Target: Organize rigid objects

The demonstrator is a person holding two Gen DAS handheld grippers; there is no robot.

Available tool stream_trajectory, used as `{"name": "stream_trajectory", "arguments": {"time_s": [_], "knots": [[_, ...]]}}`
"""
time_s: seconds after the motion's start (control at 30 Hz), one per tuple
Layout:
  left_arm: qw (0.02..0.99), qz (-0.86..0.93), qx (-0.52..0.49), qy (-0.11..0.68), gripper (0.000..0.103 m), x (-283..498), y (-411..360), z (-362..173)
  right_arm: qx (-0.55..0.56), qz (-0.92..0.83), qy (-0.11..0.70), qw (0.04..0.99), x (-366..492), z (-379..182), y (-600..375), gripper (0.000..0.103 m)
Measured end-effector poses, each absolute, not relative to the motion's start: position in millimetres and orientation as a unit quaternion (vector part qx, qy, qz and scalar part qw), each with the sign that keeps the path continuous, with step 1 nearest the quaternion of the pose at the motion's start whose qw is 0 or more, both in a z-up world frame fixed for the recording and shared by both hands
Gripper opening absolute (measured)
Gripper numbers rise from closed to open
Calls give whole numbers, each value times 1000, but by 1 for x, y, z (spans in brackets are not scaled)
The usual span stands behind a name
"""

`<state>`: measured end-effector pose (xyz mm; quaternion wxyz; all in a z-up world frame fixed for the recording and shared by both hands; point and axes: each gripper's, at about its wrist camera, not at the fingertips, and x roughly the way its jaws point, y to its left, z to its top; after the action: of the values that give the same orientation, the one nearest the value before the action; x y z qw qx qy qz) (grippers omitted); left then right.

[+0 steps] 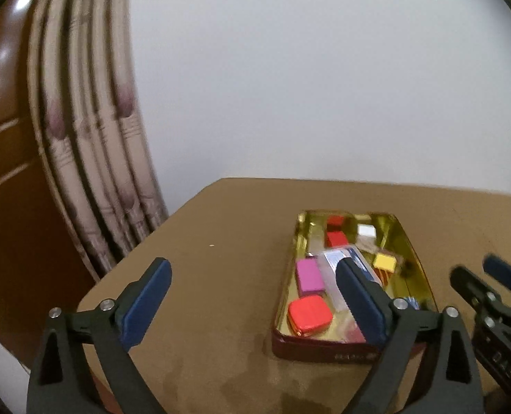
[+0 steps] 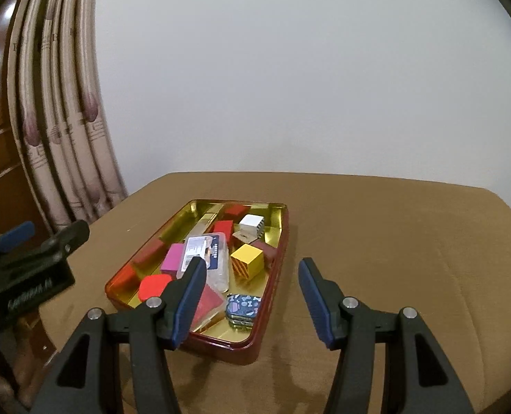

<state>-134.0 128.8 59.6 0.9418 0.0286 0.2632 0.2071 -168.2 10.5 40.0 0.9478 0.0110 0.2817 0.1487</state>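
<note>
A dark red tin tray with a gold inside (image 2: 272, 265) (image 1: 324, 352) sits on the brown table. It holds several objects: red blocks (image 2: 228, 226), a bright red rounded block (image 2: 153, 284) (image 1: 310, 314), a magenta block (image 2: 173, 258) (image 1: 308, 276), a yellow cube (image 2: 247, 260) (image 1: 384, 261), a white-and-silver cube (image 2: 252, 224), a clear plastic case (image 2: 208, 252) and a small blue patterned tin (image 2: 243, 308). My left gripper (image 1: 252, 296) is open and empty above the table, left of the tray. My right gripper (image 2: 252, 296) is open and empty over the tray's near right edge.
The brown table (image 2: 393, 241) extends to the right of the tray and ends against a white wall. A striped curtain (image 1: 93, 138) and a wooden door (image 1: 0, 138) stand at the left. Each gripper shows at the edge of the other's view.
</note>
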Motion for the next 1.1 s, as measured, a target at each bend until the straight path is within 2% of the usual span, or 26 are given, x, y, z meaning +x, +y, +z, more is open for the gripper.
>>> {"name": "stream_trajectory", "arguments": {"time_s": [0.1,0.8,1.1], "knots": [[943,178,34,279,98,-135,121,58,11,140,286,948,-169,41,13,64],[935,151,-7,322,98,-140,137,55,-21,124,255,959,-187,62,26,65],[927,144,-18,345,100,-138,143,53,-19,126,246,961,-191,66,25,70]]}}
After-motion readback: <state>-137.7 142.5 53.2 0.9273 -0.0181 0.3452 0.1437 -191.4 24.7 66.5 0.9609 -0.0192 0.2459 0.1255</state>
